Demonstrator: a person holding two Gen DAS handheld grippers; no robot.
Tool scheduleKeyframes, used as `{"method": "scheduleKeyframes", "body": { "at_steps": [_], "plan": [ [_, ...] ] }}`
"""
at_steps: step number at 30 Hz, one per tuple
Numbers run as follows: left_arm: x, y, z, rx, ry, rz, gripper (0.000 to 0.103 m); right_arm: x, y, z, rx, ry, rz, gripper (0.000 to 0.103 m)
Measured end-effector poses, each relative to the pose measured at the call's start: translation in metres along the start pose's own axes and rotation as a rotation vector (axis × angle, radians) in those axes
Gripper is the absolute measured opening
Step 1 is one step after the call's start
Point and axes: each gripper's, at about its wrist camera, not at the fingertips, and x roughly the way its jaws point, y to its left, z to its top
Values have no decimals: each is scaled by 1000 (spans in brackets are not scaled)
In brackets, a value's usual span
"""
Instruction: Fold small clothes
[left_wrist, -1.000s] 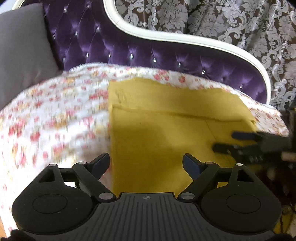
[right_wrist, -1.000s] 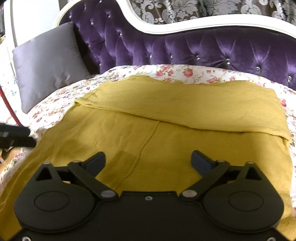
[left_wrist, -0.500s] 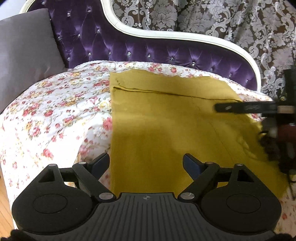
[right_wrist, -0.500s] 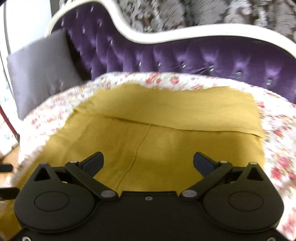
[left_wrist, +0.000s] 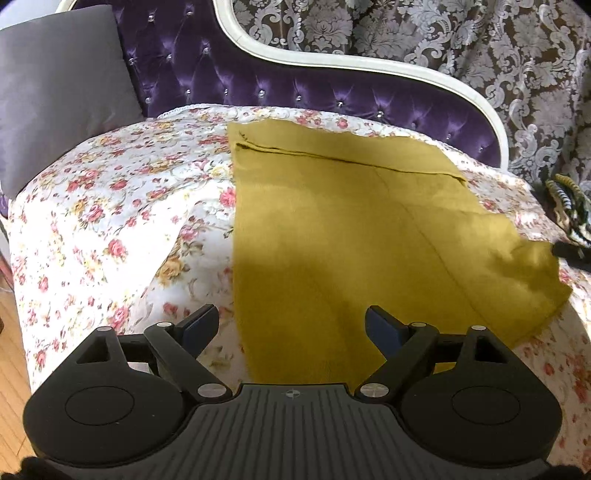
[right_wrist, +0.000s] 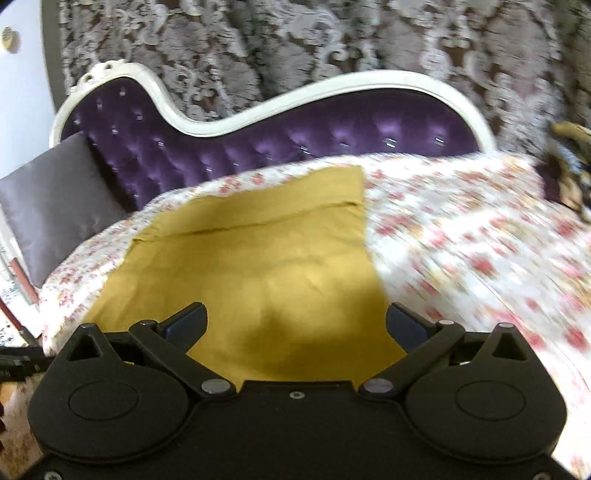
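A mustard-yellow garment (left_wrist: 351, 229) lies flat on the floral cover, with a folded band along its far edge. It also shows in the right wrist view (right_wrist: 258, 266). My left gripper (left_wrist: 291, 325) is open and empty, held above the garment's near left edge. My right gripper (right_wrist: 295, 321) is open and empty, held above the garment's near right part. A bit of the right gripper's finger (left_wrist: 570, 251) shows at the garment's right corner in the left wrist view.
The floral cover (left_wrist: 110, 221) lies over a purple tufted sofa (left_wrist: 295, 92) with a white frame. A grey cushion (left_wrist: 55, 92) leans at the left end. A striped dark item (left_wrist: 569, 206) sits at the right end. Patterned curtains hang behind. Wooden floor (left_wrist: 11, 350) shows at the lower left.
Both grippers have pulled back and risen from the garment. The right wrist view has swung right and is blurred with motion. The garment lies as before.
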Motion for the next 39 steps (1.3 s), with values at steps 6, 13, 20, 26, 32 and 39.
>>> {"method": "scheduleKeyframes", "body": {
  "at_steps": [6,13,20,26,32,39],
  "plan": [
    [1,3,-6,1,24,2,86,-14,-16,-14,52,30,-24,102],
    [9,6,-13,-2,58,-4,87,-6,-31,-13,79,30,7,102],
    [10,4,-14,9,68,-25,97,8,-41,-9,81,52,50,102],
    [9,4,-14,16,69,-31,97,5,-41,-13,122,74,77,80],
    [8,2,-15,27,72,-35,97,-7,-37,-13,101,71,32,69],
    [7,1,-17,28,71,-40,97,-8,-24,-18,69,96,105,69]
  ]
}}
